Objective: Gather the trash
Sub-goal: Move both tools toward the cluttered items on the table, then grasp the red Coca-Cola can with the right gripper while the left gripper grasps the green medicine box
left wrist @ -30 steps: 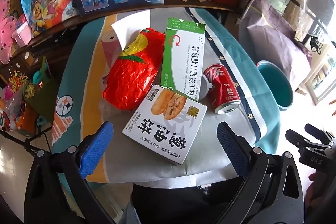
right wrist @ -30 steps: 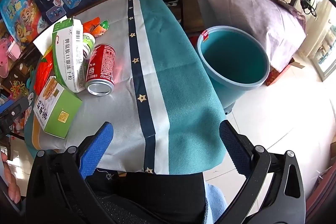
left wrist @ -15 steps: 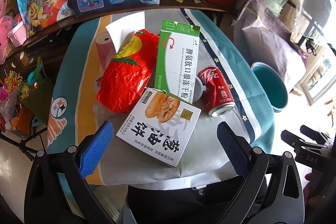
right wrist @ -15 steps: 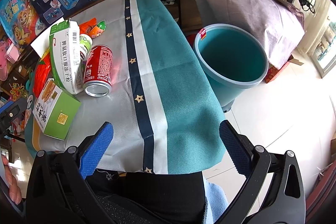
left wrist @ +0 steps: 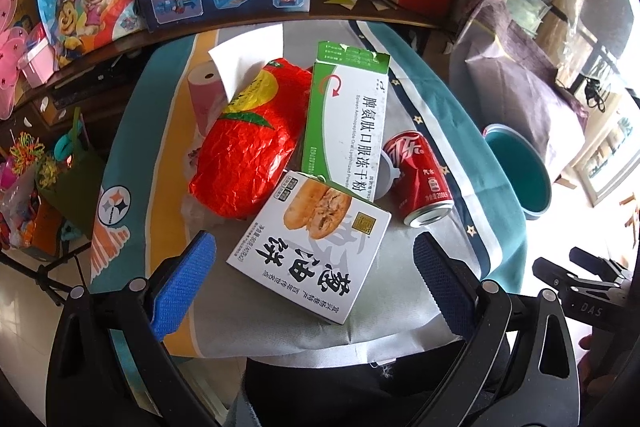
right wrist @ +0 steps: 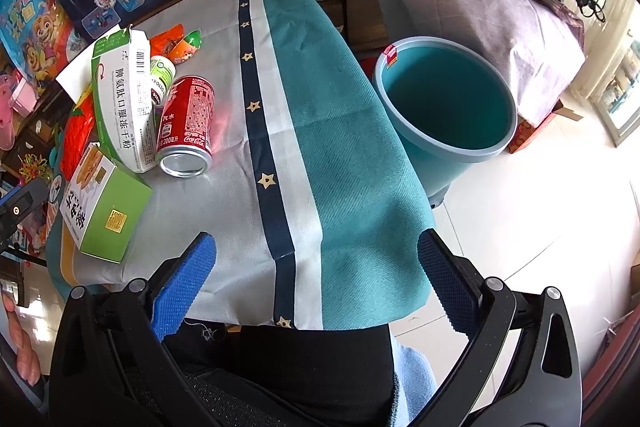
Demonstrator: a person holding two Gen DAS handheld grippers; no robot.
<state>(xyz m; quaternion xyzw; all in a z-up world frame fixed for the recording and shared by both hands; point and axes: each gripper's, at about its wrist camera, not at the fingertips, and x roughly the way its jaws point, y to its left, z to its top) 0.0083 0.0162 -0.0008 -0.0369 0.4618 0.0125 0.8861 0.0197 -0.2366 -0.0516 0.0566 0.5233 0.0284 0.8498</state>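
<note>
bright daylight from right | floor [right wrist: 560, 211] glare, blown out | strong fisheye edge bending | focus sharp

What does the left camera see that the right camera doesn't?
Only the left view shows the pink roll and the whole red bag. Only the right view shows the small green-capped bottle, the orange wrapper and the inside of the bin. Both show the can, the tall green box, the pancake box and an open hand-held gripper: left, right.
</note>
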